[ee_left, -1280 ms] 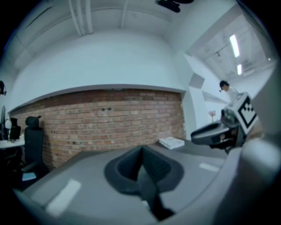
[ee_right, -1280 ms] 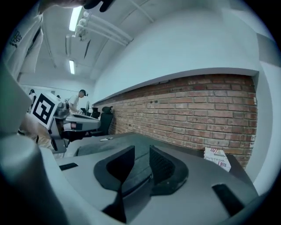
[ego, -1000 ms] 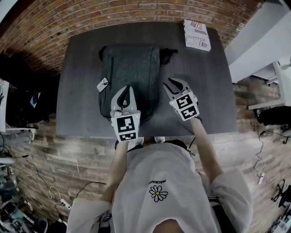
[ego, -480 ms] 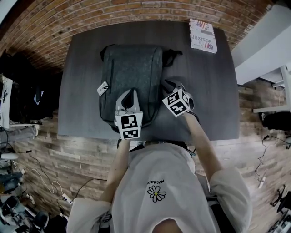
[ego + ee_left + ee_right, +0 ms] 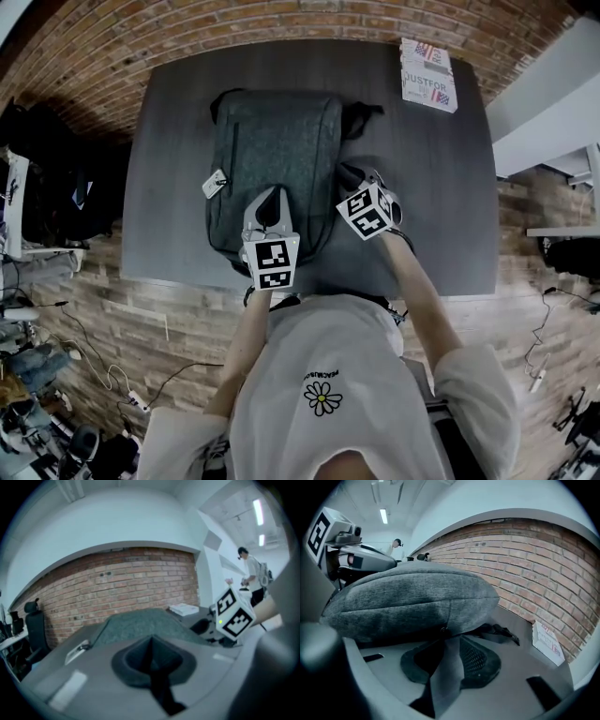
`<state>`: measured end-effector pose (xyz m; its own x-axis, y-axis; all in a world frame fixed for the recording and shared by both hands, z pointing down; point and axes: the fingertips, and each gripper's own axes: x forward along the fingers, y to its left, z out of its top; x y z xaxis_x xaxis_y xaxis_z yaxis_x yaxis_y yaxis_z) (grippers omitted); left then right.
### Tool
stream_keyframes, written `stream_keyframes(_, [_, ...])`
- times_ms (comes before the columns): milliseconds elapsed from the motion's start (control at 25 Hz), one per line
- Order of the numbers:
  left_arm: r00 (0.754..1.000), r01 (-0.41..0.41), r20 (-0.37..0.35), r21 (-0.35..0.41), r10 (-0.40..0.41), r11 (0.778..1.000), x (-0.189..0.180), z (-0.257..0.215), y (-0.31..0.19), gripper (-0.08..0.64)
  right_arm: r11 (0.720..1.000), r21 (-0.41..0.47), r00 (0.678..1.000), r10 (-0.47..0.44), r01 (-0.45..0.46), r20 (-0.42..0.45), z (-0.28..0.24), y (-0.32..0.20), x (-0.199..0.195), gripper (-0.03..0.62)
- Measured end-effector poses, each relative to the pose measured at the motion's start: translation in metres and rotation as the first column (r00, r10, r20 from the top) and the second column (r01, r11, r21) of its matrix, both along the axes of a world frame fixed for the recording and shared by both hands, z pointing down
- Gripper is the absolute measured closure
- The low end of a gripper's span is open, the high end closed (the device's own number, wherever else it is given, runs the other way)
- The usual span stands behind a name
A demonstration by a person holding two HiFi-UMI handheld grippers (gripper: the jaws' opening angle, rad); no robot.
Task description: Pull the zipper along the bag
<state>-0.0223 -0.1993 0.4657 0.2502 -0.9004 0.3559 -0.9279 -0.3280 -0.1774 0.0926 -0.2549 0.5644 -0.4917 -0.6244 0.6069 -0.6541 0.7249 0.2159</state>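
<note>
Two shut grippers at a grey bag, zip not yet taken

One grey bag [image 5: 277, 141] lay flat in the middle of a dark table [image 5: 441, 187]. Its straps [image 5: 361, 117] trailed off its far right corner, and a small tag [image 5: 215, 183] sat at its left edge. A book [image 5: 428, 75] lay well apart, at the table's far right corner.

We held the left gripper [image 5: 271, 195] over the near end of the bag, its jaws clenched together with nothing between them. We held the right gripper [image 5: 349, 174] just beside the bag's right edge, its jaws likewise pressed together and empty. The right gripper view put its tips at the side seam, by a small dark spot [image 5: 443, 630] that may have been a puller. We could not tell whether they touched it.

A thin dark line [image 5: 232, 141] ran down the left part of the bag's top face, and we took it for a zip.

We judged the bag soft and fairly light. Its cloth looked likely to bunch or slide on the smooth table if only the puller were tugged, and the puller itself would be small and easy to lose. We thought the best hold was one gripper, opened first, on the puller tab. The other gripper would pin the cloth just behind it to keep the track taut.
</note>
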Motion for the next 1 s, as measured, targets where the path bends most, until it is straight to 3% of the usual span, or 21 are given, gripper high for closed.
stream_keyframes(120, [1.000,0.000,0.000,-0.002,0.000,1.000,0.000,0.000,0.000,0.555,1.000,0.020,1.000,0.010,-0.010,0.001,-0.001,-0.004,-0.001,0.535])
stream_keyframes(240, [1.000,0.000,0.002,0.001,0.000,1.000,0.000,0.001,-0.001,0.555,0.997,0.073,0.998,-0.024,0.028,-0.052,0.000,-0.002,-0.005,0.578])
stream_keyframes(480, [1.000,-0.004,0.003,0.002,0.004,1.000,0.000,0.002,-0.001,0.555,0.987,0.127,0.989,-0.086,0.101,-0.120,-0.003,0.001,-0.001,0.494])
stream_keyframes(640, [1.000,-0.001,0.003,0.002,0.001,1.000,-0.001,0.001,-0.001,0.555,0.979,0.146,0.983,-0.122,0.141,-0.134,-0.001,0.006,-0.009,0.529])
stream_keyframes(920, [1.000,0.000,0.005,0.006,0.000,1.000,0.000,0.003,-0.002,0.555,0.996,0.087,1.000,-0.009,0.010,-0.007,0.003,-0.005,-0.005,0.552])
stream_keyframes(1000, [1.000,-0.003,0.004,0.008,0.003,1.000,0.001,0.003,-0.002,0.555,0.995,0.102,1.000,0.015,-0.016,0.009,0.001,-0.006,-0.004,0.591])
